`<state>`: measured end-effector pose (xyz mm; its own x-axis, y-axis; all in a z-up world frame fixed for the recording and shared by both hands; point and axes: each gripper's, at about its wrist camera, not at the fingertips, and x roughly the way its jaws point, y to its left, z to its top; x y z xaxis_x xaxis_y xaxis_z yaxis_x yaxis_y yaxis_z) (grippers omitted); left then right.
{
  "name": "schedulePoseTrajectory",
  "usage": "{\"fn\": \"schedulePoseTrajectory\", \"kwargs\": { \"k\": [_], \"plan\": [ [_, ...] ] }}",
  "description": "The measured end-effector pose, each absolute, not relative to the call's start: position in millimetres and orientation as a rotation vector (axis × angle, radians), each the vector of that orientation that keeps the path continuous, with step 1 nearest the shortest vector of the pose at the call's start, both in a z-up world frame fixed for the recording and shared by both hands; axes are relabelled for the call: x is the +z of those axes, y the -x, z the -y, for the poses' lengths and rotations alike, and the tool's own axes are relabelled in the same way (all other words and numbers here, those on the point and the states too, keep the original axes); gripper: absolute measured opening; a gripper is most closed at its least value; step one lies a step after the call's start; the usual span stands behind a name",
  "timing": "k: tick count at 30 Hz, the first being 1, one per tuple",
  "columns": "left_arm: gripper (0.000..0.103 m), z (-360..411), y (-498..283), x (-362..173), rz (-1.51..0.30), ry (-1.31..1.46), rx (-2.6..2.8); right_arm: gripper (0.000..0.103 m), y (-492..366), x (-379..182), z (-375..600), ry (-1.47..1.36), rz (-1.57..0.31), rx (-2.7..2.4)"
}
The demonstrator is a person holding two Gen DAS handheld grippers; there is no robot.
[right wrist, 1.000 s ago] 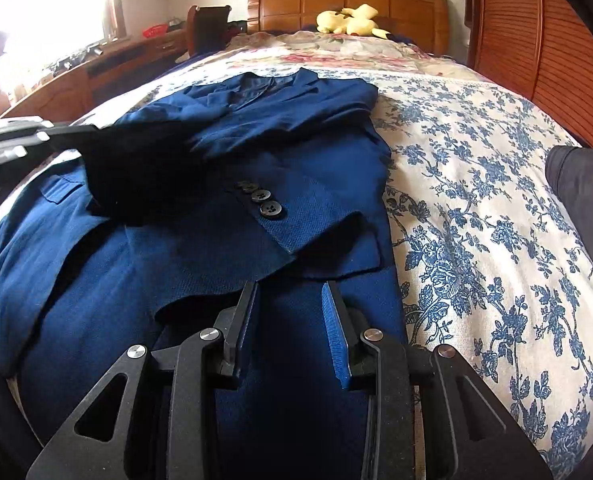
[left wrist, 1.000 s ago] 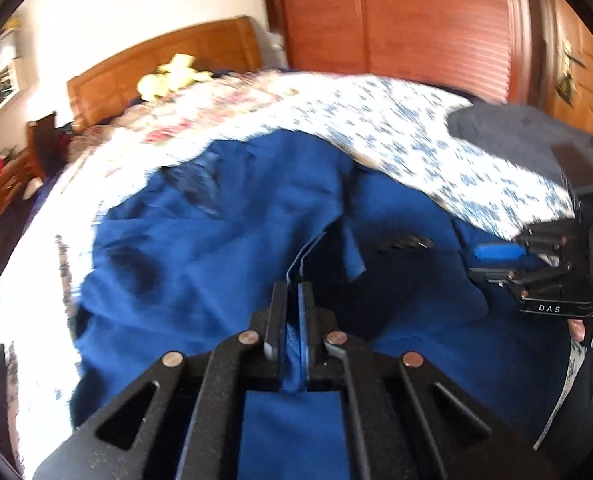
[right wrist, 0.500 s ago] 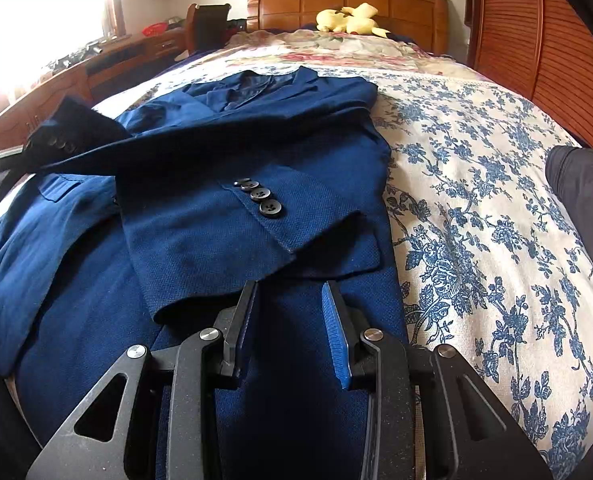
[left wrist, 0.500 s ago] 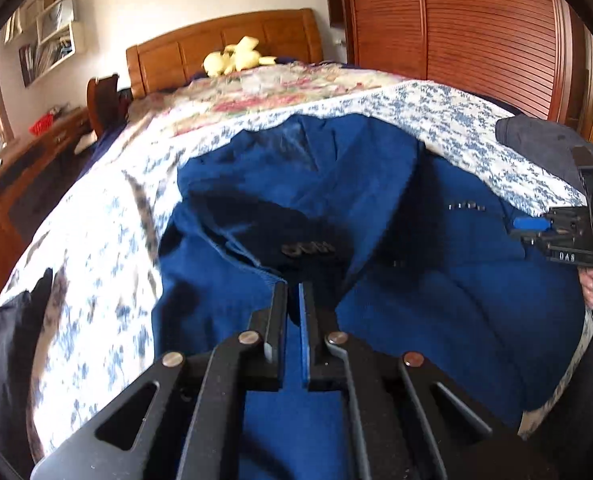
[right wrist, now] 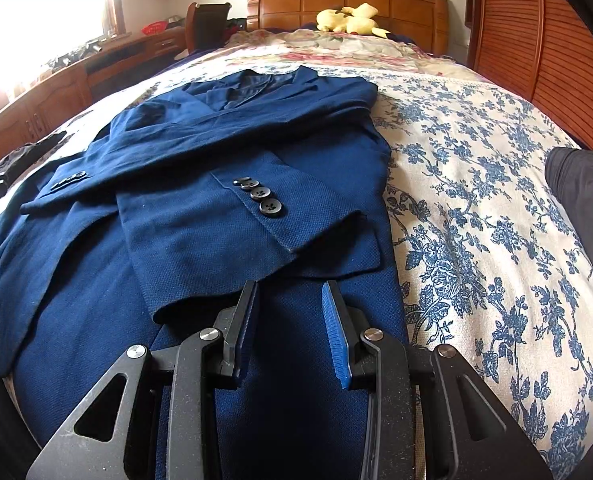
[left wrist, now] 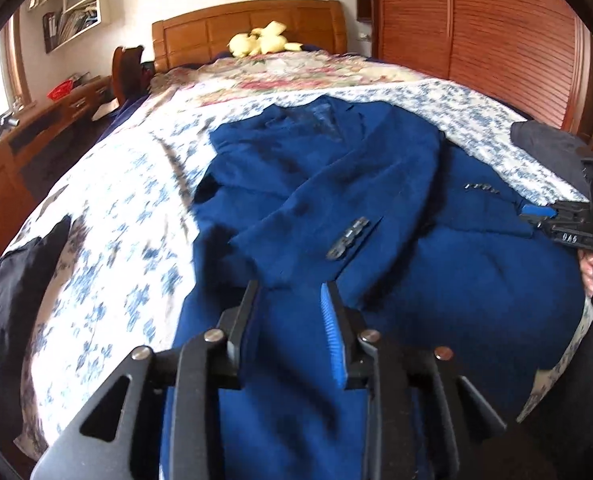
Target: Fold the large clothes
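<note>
Right wrist — navy jacket (right wrist: 200, 240), sleeves crossed

jacket (right wrist: 224, 240): navy | bedspread (right wrist: 476, 208): white, blue floral | plush (right wrist: 348, 18): yellow

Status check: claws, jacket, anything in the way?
Left claw opening, nothing gripped. Right claw open, empty. Blue jacket flat on bed, sleeves folded across. Nothing blocking.

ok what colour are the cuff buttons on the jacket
Black, on the blue jacket; the cuff buttons show best in the right wrist view.
</note>
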<state>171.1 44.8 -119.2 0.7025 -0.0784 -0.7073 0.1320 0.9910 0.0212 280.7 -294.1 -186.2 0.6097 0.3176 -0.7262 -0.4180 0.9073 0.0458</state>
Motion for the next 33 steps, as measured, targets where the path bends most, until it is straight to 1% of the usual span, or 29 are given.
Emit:
{"fn": "schedulePoseTrajectory", "kwargs": {
  "k": [8,15,19,23,26,33],
  "plan": [
    [0.028,-85.7,-153.9,-139.7,-0.858,-0.030,-0.054,0.032,-280.5,-186.3,293.9,0.134,-0.810,0.426],
    [0.031,-102.8,-155.6,-155.1,-0.914,-0.041,-0.027,0.032,-280.5,-186.5,293.5,0.135,-0.811,0.426],
    [0.041,-110.7,-157.1,-162.3,-0.943,-0.042,-0.024,0.032,-280.4,-186.4,293.1,0.135,-0.811,0.426],
    [0.048,-114.1,-159.8,-165.2,-0.956,-0.041,-0.023,0.032,-280.7,-187.0,293.3,0.135,-0.812,0.426],
    [0.051,-115.5,-161.8,-167.3,-0.955,-0.042,-0.014,0.032,-282.4,-187.4,293.6,0.135,-0.822,0.425],
    [0.052,-117.4,-162.5,-169.4,-0.943,-0.040,-0.014,0.039,-281.8,-179.2,293.4,0.179,-0.893,0.435]
  ]
}}
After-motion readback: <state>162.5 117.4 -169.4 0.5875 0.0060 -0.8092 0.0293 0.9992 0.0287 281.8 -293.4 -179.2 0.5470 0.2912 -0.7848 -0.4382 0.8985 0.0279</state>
